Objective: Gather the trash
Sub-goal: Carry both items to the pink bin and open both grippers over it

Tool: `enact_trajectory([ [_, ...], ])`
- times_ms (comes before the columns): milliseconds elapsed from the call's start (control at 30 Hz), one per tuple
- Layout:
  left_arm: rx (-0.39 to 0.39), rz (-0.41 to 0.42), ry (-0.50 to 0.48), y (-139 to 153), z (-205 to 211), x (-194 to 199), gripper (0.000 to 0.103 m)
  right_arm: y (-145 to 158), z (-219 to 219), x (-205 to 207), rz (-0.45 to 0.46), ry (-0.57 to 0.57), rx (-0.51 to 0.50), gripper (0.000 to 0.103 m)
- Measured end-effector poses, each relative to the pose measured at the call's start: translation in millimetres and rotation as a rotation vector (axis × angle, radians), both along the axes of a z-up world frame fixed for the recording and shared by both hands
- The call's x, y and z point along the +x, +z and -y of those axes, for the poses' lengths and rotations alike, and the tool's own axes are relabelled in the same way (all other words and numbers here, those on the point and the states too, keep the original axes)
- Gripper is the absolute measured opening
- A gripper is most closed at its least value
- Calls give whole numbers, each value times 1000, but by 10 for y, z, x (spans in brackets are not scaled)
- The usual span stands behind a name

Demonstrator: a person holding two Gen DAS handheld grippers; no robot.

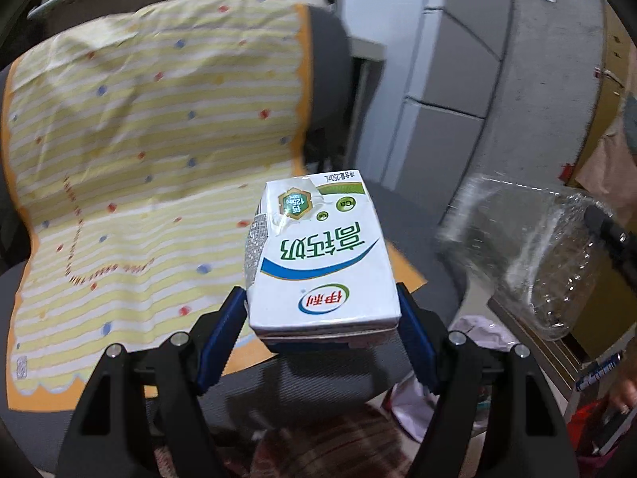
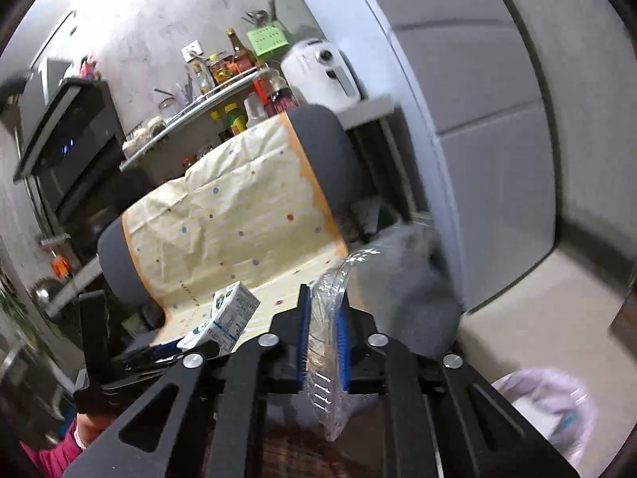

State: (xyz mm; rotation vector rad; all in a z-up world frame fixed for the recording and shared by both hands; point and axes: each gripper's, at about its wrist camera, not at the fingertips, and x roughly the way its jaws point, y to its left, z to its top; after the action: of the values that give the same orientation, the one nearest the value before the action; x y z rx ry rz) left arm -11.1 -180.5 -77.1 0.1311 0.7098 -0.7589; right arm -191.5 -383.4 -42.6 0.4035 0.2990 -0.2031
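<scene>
Grey walls and a pale cabinet front stand behind a grey office chair [image 1: 338, 59] draped with a yellow striped cloth [image 1: 159, 127] dotted in red and blue. Beyond the chair back, the right wrist view shows a shelf [image 2: 191, 107] crowded with bottles and jars, a white kitchen appliance [image 2: 322, 71] at its end, and a dark oven-like box [image 2: 75, 135] to the left.

Between the blue pads of the left gripper [image 1: 322, 310] sits a white milk carton [image 1: 318, 255], gripped across its width and held above the chair seat, its printed face upward and its far end pointing toward the cloth. The same carton shows small at the lower left of the right wrist view, with a pink sleeve [image 2: 55, 450] below it.

Squeezed nearly flat between the 2 blue pads of the right gripper [image 2: 324, 342] is a clear plastic bottle [image 2: 330, 318], crushed, with its body running up and out beyond the fingertips. In the left wrist view that bottle appears blurred at the right, held in the air beside the carton and apart from it.

Low on the floor at the right lies a pale lilac plastic bag [image 2: 557, 410], its mouth open; its contents are too blurred to tell.
</scene>
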Motion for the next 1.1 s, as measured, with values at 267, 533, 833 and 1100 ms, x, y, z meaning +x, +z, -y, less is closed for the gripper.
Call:
enact_trajectory([
  [267,-70,54,-179,175,463,-355,71,-56,138,-395,-194,-133,-35,10],
  [533,-36,27,-278,24,720,-495,72,-794,647,-558,-328,-244,168,21],
  [833,22,19,-282,-84,836,-578,72,-1224,1015,-574,-405,-266,232,70],
  [1100,52,31,-273,-124,875,-628,72,-1377,1061,-408,-536,-235,324,73],
])
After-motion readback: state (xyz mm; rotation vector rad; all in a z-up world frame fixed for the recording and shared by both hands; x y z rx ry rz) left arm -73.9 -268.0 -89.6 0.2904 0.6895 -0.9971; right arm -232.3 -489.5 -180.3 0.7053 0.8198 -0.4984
